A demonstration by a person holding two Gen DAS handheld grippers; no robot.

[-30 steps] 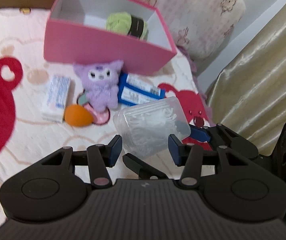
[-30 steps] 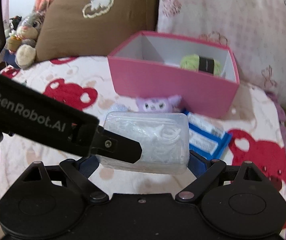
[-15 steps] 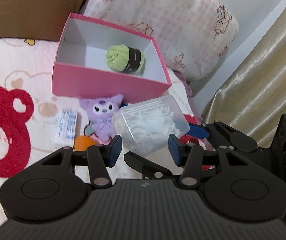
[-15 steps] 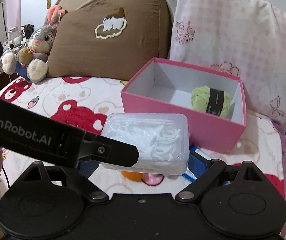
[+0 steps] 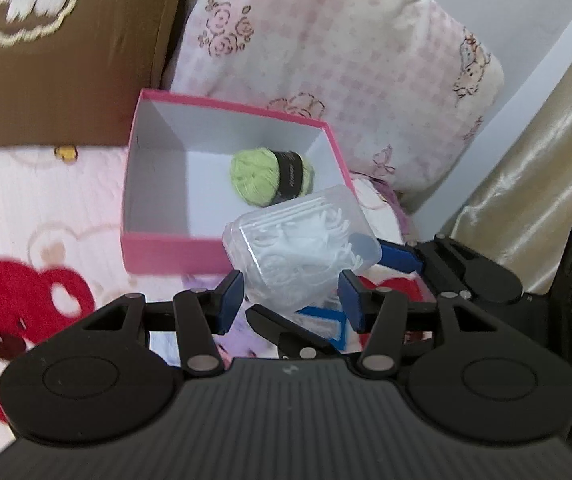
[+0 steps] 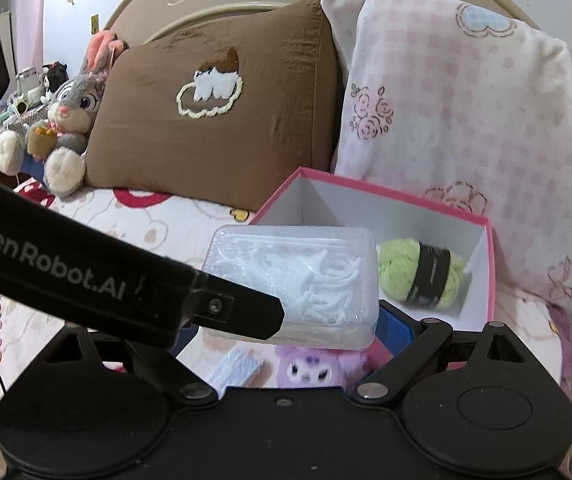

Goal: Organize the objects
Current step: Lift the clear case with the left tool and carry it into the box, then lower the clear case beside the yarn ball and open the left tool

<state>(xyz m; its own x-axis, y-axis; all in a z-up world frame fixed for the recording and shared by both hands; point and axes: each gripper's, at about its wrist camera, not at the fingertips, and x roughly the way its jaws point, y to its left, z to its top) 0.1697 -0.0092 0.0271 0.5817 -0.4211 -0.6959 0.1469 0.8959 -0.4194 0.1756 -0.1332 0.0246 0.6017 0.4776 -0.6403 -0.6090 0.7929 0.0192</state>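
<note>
A clear plastic box (image 5: 302,248) of white floss picks hangs in the air over the front wall of the open pink box (image 5: 165,248). My right gripper (image 6: 290,332) is shut on the clear box (image 6: 298,272) across its long side; one blue pad shows at its right end. My left gripper (image 5: 290,296) also has the clear box's near end between its blue pads, which still meet its sides while the jaws are opening slightly. One left finger (image 6: 241,312) crosses the front of the clear box. A green yarn ball (image 5: 261,176) lies inside the pink box (image 6: 482,264).
A purple plush (image 6: 314,368), a white packet (image 6: 237,368) and a blue packet (image 5: 322,320) lie on the bear-print bedspread under the grippers. A brown pillow (image 6: 213,120) and a pink pillow (image 6: 466,120) stand behind the pink box. A rabbit plush (image 6: 65,120) sits far left; a curtain (image 5: 546,160) hangs right.
Both grippers have risen together with the clear box and moved toward the pink box. The clear box, earlier above the loose items, now overlaps the pink box's front wall.
</note>
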